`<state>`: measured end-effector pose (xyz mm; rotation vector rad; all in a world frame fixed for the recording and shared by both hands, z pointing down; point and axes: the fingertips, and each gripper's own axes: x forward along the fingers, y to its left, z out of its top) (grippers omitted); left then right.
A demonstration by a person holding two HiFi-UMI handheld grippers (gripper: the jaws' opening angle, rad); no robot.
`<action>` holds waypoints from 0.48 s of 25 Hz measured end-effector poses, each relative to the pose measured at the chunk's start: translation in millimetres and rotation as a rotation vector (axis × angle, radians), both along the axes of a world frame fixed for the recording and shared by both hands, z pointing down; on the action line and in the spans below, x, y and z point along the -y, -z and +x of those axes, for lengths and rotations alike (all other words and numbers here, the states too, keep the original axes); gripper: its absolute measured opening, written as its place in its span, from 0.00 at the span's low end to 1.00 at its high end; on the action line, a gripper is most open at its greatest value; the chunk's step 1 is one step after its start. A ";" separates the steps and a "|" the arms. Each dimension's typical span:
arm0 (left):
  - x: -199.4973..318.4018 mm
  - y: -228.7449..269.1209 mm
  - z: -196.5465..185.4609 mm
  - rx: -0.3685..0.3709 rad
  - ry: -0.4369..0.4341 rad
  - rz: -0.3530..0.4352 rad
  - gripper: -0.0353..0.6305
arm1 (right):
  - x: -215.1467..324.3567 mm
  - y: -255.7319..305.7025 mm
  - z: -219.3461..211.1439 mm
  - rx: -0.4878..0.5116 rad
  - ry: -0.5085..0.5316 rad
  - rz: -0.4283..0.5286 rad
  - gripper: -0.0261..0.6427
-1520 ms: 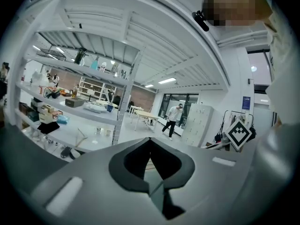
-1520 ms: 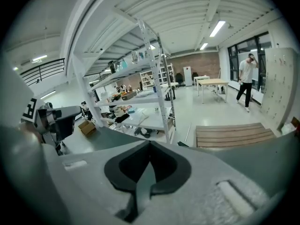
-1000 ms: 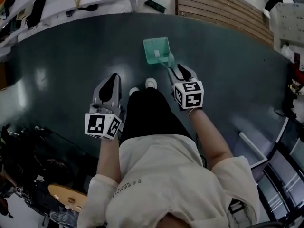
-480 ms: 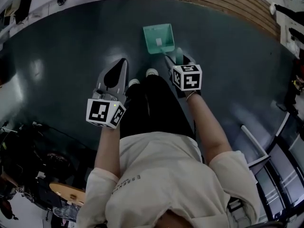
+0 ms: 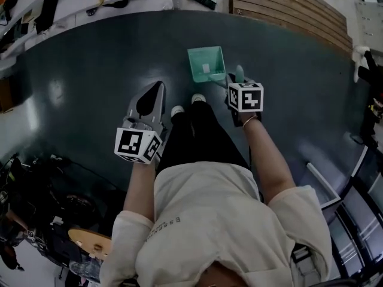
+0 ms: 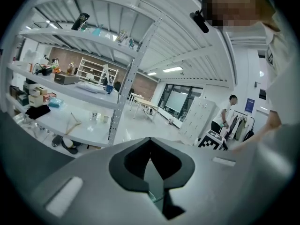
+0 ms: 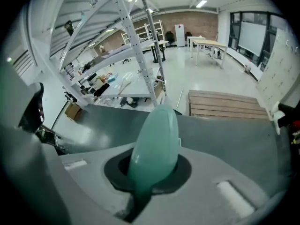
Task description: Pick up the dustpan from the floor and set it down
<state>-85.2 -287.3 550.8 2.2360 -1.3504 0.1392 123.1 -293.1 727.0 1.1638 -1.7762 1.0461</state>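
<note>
A green dustpan (image 5: 206,63) rests on the dark floor just ahead of the person's shoes. Its long handle (image 5: 238,75) slants up toward the right. My right gripper (image 5: 237,87) points steeply down and is shut on the handle. In the right gripper view the rounded green handle end (image 7: 154,139) sticks up out of my right gripper (image 7: 147,175). My left gripper (image 5: 154,94) hangs left of the shoes, well away from the dustpan. In the left gripper view my left gripper (image 6: 152,172) has its jaws together with nothing between them.
The floor is a dark green mat (image 5: 90,58). A slatted wooden pallet (image 5: 287,11) lies beyond it at the upper right. White shelving (image 6: 70,88) with small items stands at the back left. The person's white shoes (image 5: 198,98) are beside the dustpan. Dark clutter (image 5: 42,202) sits lower left.
My right gripper has sunk onto the end of the dustpan's handle and its jaws have closed on it. The left gripper has drifted slightly forward and down.
</note>
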 end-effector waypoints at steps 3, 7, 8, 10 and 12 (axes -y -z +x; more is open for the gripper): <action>-3.2 25.1 -3.2 0.005 -0.019 0.020 0.08 | -3.4 44.9 0.9 0.002 -0.026 0.007 0.03; -12.4 66.6 -9.3 0.018 -0.047 0.080 0.08 | -22.0 106.2 -2.8 -0.006 -0.014 0.077 0.03; -15.7 76.1 -10.4 0.020 -0.052 0.096 0.08 | -27.9 120.1 -2.9 -0.006 -0.009 0.097 0.03; -22.5 92.5 -12.0 0.024 -0.060 0.123 0.08 | -37.7 146.8 -0.8 -0.003 -0.009 0.139 0.03; -29.1 105.5 -12.8 0.027 -0.062 0.149 0.08 | -42.8 172.0 3.9 0.004 -0.022 0.186 0.03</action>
